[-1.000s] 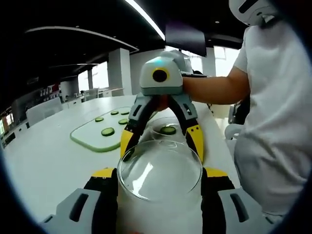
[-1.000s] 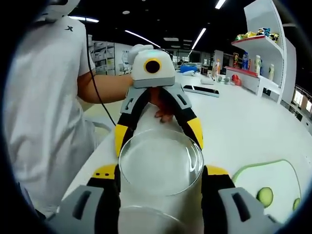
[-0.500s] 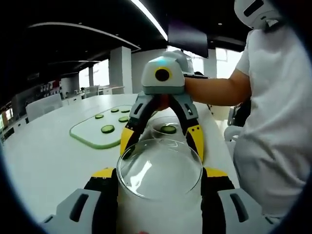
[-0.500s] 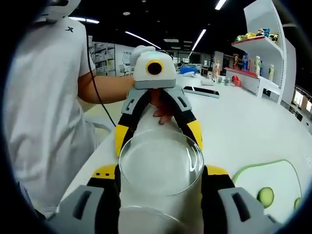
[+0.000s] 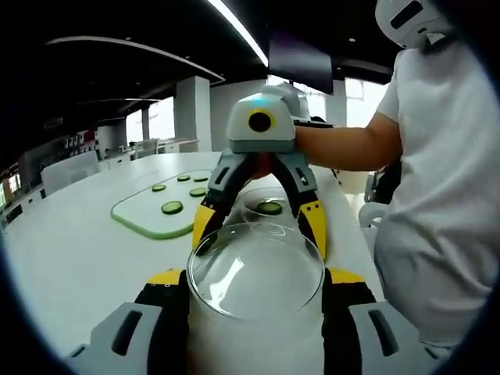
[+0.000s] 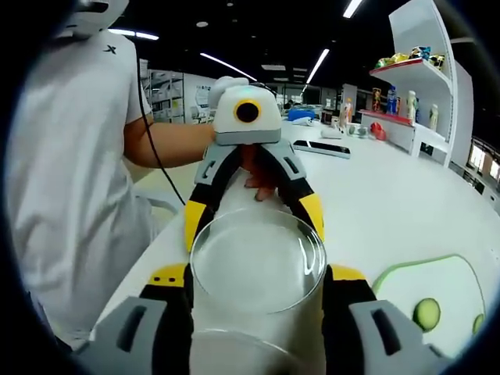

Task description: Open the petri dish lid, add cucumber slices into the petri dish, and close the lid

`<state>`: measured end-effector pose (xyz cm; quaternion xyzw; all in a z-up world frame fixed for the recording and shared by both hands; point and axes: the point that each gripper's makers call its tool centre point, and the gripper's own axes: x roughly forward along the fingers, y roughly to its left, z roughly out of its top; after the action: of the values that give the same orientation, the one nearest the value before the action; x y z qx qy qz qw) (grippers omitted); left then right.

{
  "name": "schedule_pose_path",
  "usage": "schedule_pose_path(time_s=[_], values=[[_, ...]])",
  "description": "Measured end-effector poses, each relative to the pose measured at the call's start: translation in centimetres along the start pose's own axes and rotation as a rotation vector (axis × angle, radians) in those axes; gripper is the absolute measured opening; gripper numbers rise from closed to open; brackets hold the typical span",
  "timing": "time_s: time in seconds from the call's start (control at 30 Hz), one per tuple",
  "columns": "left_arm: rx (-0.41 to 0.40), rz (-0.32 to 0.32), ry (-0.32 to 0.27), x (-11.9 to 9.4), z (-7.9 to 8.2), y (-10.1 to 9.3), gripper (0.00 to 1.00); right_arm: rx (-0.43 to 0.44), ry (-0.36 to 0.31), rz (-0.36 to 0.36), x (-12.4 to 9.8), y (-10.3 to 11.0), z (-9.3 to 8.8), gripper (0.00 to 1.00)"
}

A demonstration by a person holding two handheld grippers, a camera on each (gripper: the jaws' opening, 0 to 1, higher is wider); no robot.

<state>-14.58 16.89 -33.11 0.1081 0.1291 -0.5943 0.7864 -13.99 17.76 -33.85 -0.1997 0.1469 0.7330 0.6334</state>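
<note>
Both the left gripper (image 5: 256,273) and right gripper (image 6: 258,269) clamp the clear round glass lid (image 5: 256,269) at lower centre; next, lower it onto the glass petri dish holding a cucumber slice (image 5: 269,208).

Open-plan room, dark ceiling, long white table

Light strips (image 5: 234,30) cross the ceiling; windows (image 5: 160,121) glow behind a white pillar (image 5: 191,109). In the right gripper view, a white shelf (image 6: 418,66) holds colourful items above the table (image 6: 383,195).

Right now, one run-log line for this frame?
phase: lid held over dish | left gripper: shut on petri dish lid | right gripper: shut on same lid | petri dish: open, one cucumber slice inside
</note>
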Motion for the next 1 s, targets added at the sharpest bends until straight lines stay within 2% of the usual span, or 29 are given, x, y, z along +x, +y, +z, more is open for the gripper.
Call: schedule_pose_path(time_s=[0.43, 1.0], values=[[0.003, 0.001, 0.017, 0.48, 0.51, -0.74, 0.67, 0.000, -0.016, -0.002, 0.07, 0.16, 0.10, 0.66], [0.014, 0.008, 0.029, -0.19, 0.33, -0.81, 0.67, -0.012, -0.019, -0.005, 0.45, 0.44, 0.44, 0.66]])
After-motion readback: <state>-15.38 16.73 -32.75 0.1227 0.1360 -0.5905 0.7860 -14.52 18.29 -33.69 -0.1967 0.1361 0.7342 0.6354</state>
